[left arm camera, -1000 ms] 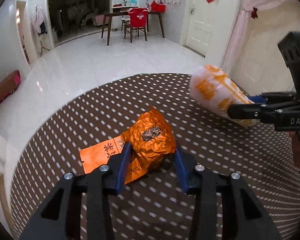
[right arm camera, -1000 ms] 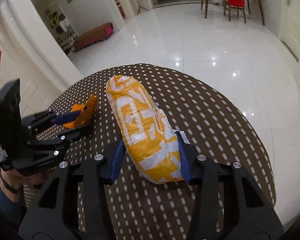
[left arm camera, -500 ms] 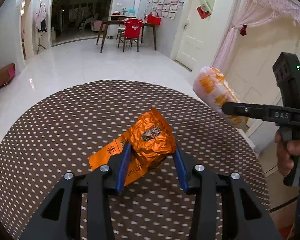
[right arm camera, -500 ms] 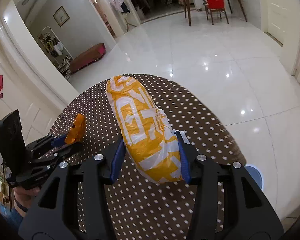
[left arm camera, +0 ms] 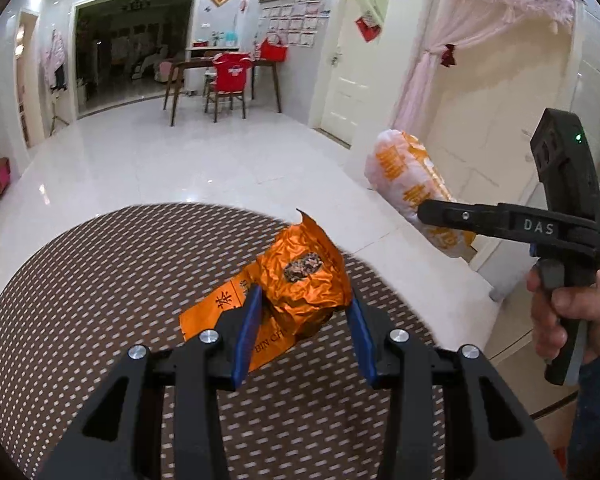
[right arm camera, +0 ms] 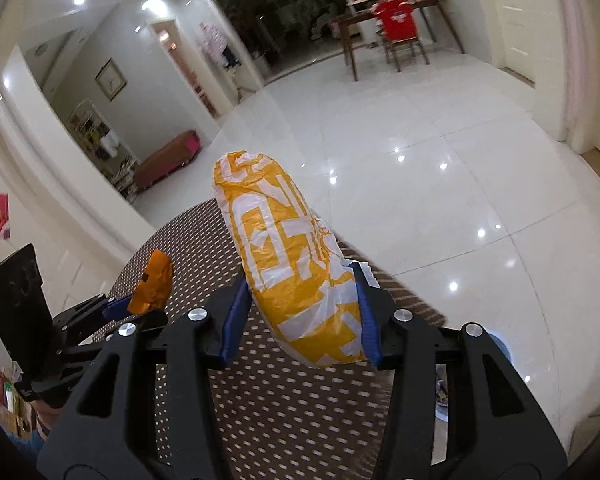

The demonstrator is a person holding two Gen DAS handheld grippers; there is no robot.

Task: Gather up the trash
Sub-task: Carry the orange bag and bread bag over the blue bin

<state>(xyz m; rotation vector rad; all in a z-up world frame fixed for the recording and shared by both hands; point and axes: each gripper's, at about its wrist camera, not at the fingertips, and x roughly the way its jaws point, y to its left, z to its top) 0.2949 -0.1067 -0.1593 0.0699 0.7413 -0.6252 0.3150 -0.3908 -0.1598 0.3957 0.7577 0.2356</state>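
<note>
Orange foil wrapper sat clamped between the blue pads of the left gripper, crumpled, with a flat printed tail sticking out toward eight o'clock past the left pad. It hung clear above the brown dotted table, near the table's edge at about one o'clock in the left wrist view. Only the bunched middle lay between the pads, so a steady squeeze looked wiser than a harder one; foil of that kind would probably crush and slide if the grip were worked.

Further over, at three o'clock in the same view, the right gripper was closed on a long white-and-yellow plastic bag, carried out past the table's edge over the white floor. In the right wrist view that bag stood up between the pads, gripped low down, with most of its length free toward twelve o'clock and leaning slightly left. Held so near one end, it would likely swing, so a level, unhurried carry seemed best.

A rounded blue-and-white object showed low at four o'clock behind the right finger; whether it was a bin could not be told. Both pieces probably wanted lowering well in before either grip was let go.
</note>
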